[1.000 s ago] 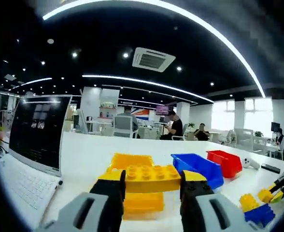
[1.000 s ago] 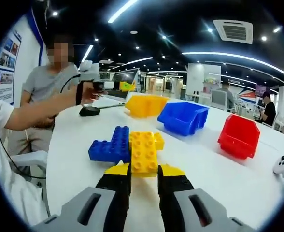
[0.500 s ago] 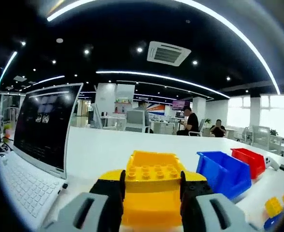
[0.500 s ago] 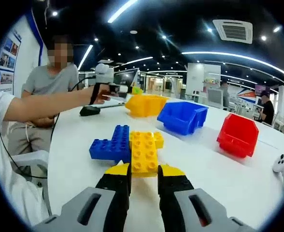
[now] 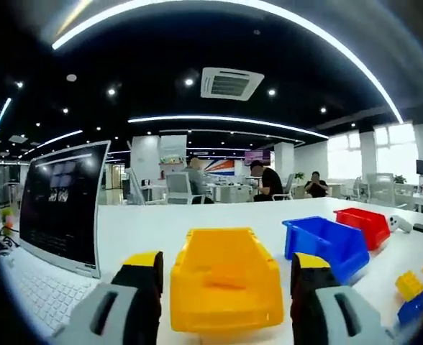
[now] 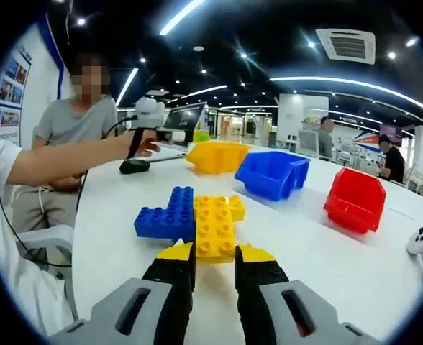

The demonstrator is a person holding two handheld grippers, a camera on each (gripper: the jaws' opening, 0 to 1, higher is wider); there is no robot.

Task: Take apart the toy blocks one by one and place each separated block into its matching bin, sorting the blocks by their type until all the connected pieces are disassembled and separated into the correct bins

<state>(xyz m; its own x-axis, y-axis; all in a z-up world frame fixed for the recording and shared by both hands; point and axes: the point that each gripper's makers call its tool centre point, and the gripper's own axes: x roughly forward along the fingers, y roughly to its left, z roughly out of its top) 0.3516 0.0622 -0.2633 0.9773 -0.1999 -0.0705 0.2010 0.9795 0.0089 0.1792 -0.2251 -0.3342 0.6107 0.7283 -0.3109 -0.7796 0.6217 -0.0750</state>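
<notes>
Now left gripper (image 5: 226, 287) fingers spread before yellow bin (image 5: 224, 287); right gripper (image 6: 214, 267) pinching yellow block (image 6: 214, 228), near end hidden.

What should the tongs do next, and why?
Probably bring the open left tongs back from the yellow bin to the block cluster: the right tongs pinch its yellow block, and blue blocks remain attached.

Left gripper (image 5: 226, 277): fingers (image 5: 143, 273) spread wide, nothing between them. Right gripper (image 6: 214, 260): fingers (image 6: 175, 262) drawn close together, pointing forward. In the right gripper view, the person's left arm (image 6: 67, 159) extends outward.
</notes>
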